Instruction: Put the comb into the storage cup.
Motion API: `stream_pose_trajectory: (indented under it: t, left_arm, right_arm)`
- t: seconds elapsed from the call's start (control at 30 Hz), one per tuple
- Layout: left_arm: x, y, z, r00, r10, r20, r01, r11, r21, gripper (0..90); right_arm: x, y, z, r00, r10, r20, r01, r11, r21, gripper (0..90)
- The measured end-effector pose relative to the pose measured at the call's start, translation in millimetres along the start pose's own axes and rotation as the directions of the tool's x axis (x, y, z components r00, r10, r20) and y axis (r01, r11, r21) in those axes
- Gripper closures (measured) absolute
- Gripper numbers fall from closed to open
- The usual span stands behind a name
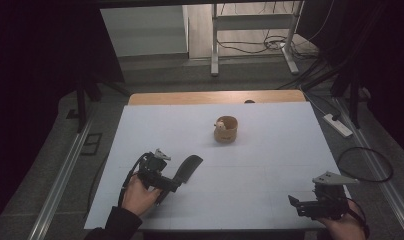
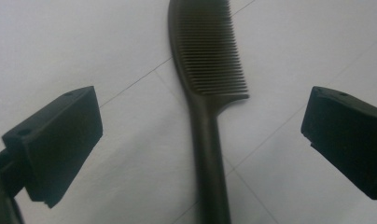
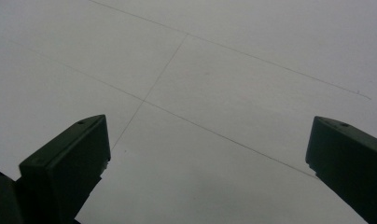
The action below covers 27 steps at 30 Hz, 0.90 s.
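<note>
A black comb [image 1: 189,168] lies flat on the white table [image 1: 250,165], left of centre. In the left gripper view the comb [image 2: 207,93] runs between my jaws, handle toward the camera and teeth facing right. My left gripper [image 2: 205,112] is open wide around the handle, and neither jaw touches it. From above, that left gripper [image 1: 173,181] sits just at the comb's near end, held by a hand. My right gripper [image 1: 297,204] rests near the table's front right corner. The right gripper [image 3: 210,135] is open over bare table with nothing between its jaws.
A small round wooden cup [image 1: 225,129] with a pale object inside stands at the table's middle back. A wooden strip [image 1: 215,97] borders the far edge. A power strip [image 1: 338,125] and cables lie on the floor at right; a metal frame [image 1: 215,45] stands beyond.
</note>
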<state>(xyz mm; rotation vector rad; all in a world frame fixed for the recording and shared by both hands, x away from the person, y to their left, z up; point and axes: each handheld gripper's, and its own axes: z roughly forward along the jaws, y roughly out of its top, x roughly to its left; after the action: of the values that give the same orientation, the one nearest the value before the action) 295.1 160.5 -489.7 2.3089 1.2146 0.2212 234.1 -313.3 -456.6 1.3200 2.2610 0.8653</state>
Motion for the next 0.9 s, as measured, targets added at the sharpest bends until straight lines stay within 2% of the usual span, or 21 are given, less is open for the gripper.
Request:
stream_pose_trajectory:
  t: [0.2,0.43,0.73,0.83,0.9]
  left_arm:
    - [2.8,-2.4,13.6,0.9999,0.000,-0.012,0.000,0.9988,0.048,0.0]
    - [3.0,-4.9,25.0,1.0000,-0.001,-0.001,0.001,0.9964,0.084,0.0]
    - [-0.3,-5.8,36.6,0.9998,0.018,-0.003,-0.017,0.9888,0.149,0.0]
    - [-2.9,-5.9,40.6,0.9990,0.038,-0.023,-0.034,0.9837,0.177,0.0]
    - [-4.0,-5.1,41.1,0.9989,0.037,-0.029,-0.031,0.9825,0.184,0.0]
  right_arm:
    - [-0.1,0.0,0.0,1.0000,0.000,-0.001,0.000,1.000,0.000,0.0]
    - [-0.2,-0.1,-0.2,1.0000,0.001,-0.003,-0.001,1.000,-0.002,0.0]
    - [-0.2,0.0,-0.2,1.0000,-0.002,-0.002,0.002,1.000,-0.001,0.0]
    - [-0.1,0.0,-0.3,1.0000,-0.003,-0.002,0.003,1.000,-0.001,0.0]
    - [0.0,-0.1,-0.2,1.0000,-0.002,-0.002,0.002,1.000,-0.001,0.0]
